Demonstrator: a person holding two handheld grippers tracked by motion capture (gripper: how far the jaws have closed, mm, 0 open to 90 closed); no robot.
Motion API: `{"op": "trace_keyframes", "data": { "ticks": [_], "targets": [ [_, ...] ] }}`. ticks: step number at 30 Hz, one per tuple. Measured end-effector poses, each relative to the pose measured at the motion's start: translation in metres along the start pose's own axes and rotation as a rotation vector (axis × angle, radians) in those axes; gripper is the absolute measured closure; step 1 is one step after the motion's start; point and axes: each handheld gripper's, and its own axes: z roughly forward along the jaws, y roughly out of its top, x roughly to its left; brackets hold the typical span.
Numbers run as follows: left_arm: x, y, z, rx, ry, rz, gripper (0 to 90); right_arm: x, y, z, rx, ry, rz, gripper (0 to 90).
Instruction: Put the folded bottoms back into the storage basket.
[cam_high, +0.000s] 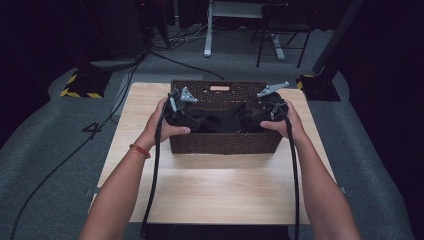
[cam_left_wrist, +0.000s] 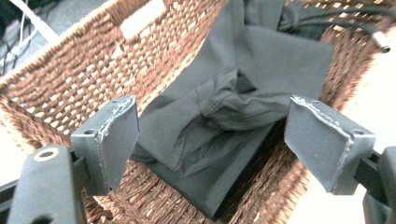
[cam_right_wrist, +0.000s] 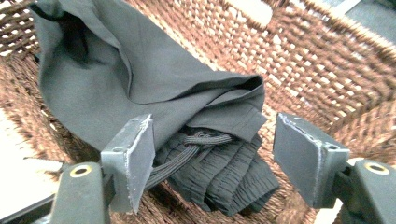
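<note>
item: dark garment (cam_high: 220, 121), crumpled, lying inside the woven basket (cam_high: 223, 143) at the middle of the wooden table (cam_high: 215, 190); folded layers slump along the floor and up the far wall, a pleated elastic waistband (cam_right_wrist: 224, 175) with drawstring at one end.
left gripper (cam_left_wrist: 212, 135): jaws spread wide, holding nothing, poised over the cloth's folded edge at the basket's left end.
right gripper (cam_right_wrist: 212, 154): jaws likewise wide apart and empty, straddling the waistband at the right end.
note: one gripper at each end likely serves to lift the garment out spread rather than bunched.
</note>
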Motion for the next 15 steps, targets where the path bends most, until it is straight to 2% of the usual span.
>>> {"op": "trace_keyframes", "data": {
  "ticks": [1,4,12,15],
  "targets": [
    [-0.001,-0.002,-0.007,-0.029,0.000,-0.006,18.5,0.000,-0.001,-0.003,-0.005,-0.001,0.001,30.8],
    [-0.003,-0.004,-0.014,-0.047,-0.010,0.004,18.6,0.001,-0.003,-0.009,-0.006,-0.014,-0.007,29.7],
    [-0.009,-0.013,-0.029,-0.050,-0.017,0.018,18.2,0.009,-0.008,-0.022,-0.027,-0.024,-0.033,29.7],
    [-0.014,-0.018,-0.037,-0.056,-0.009,0.036,18.2,0.015,-0.011,-0.030,-0.032,-0.036,-0.053,29.8]
  ]
}}
